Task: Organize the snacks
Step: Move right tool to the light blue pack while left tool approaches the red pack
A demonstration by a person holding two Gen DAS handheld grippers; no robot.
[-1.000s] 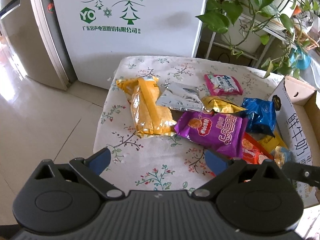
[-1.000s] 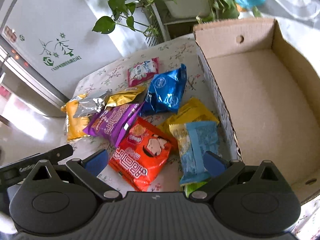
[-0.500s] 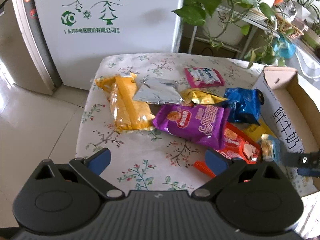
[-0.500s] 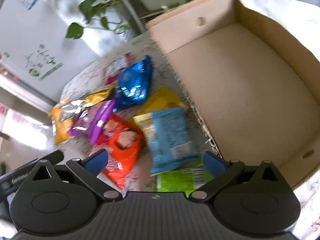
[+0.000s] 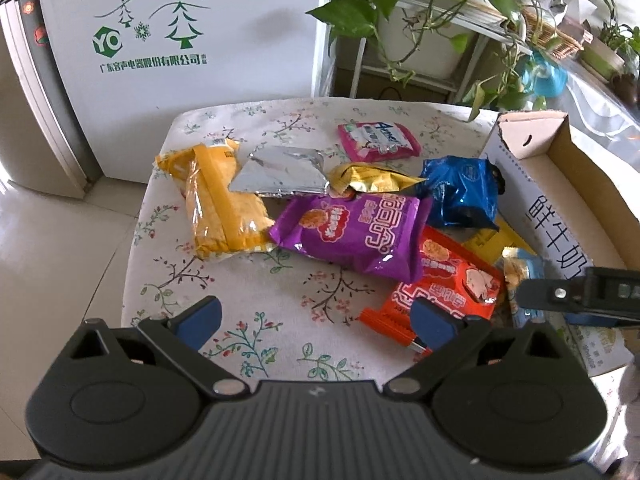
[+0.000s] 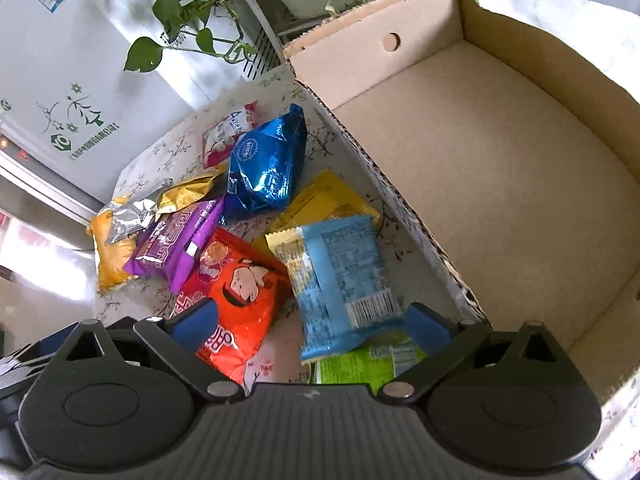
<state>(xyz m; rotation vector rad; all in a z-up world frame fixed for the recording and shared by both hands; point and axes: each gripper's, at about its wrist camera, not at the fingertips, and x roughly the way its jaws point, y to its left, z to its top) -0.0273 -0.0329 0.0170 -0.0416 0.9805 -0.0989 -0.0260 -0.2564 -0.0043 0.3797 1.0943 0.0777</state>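
Several snack packets lie on a floral tablecloth (image 5: 256,320): a yellow pack (image 5: 218,204), a silver pouch (image 5: 280,172), a purple pack (image 5: 356,228), a blue foil bag (image 5: 460,192), a pink pack (image 5: 378,142) and a red pack (image 5: 444,284). My left gripper (image 5: 316,320) is open and empty above the near table edge. My right gripper (image 6: 312,322) is open and empty over a light blue packet (image 6: 344,280) and a green packet (image 6: 356,366), beside the red pack (image 6: 236,292). An empty cardboard box (image 6: 480,184) stands to the right.
A white fridge (image 5: 180,32) stands behind the table. A plant rack (image 5: 440,20) is at the back right. The right gripper's body (image 5: 580,296) shows at the right edge of the left wrist view. Tiled floor (image 5: 52,248) lies to the left.
The left gripper has moved right and nearer the packets. The right gripper has swung toward the box and lowered over the light blue packet; the green packet has come into view.
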